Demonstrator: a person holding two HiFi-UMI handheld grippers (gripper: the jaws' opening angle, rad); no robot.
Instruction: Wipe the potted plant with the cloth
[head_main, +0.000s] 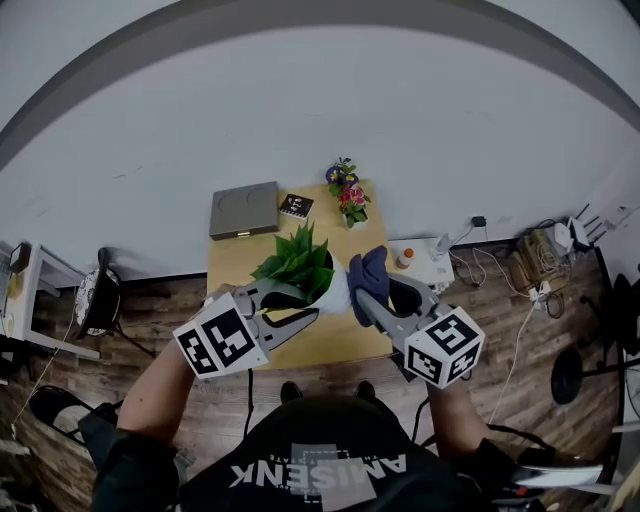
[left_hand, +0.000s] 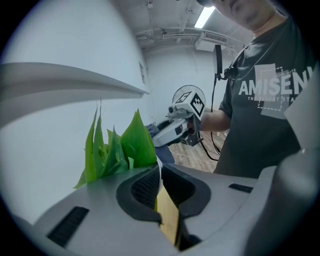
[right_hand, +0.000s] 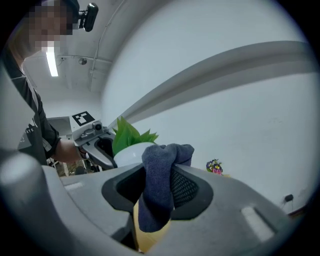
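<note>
– Dark shirt with white letters is seen closest, at the bottom of the head view. What is held in front of it?

– Two things are held. The thin rim of the green leafy plant in a round white pot is pinched between the almost shut fingers of the left grey gripper.

– And the other one?

– A dark blue soft cloth is squeezed tight between the fingers of the right grey gripper. Its bunched top is poked out past the tips.

– Where is the plant?

– It is seen over the light wooden table, between both grippers. The cloth is right beside the pot. Whether the pot is touched cannot be told.

– What else is on the table?

– A flat grey box and a small bunch of bright flowers are set at the far edge, well apart from the pot.
</note>
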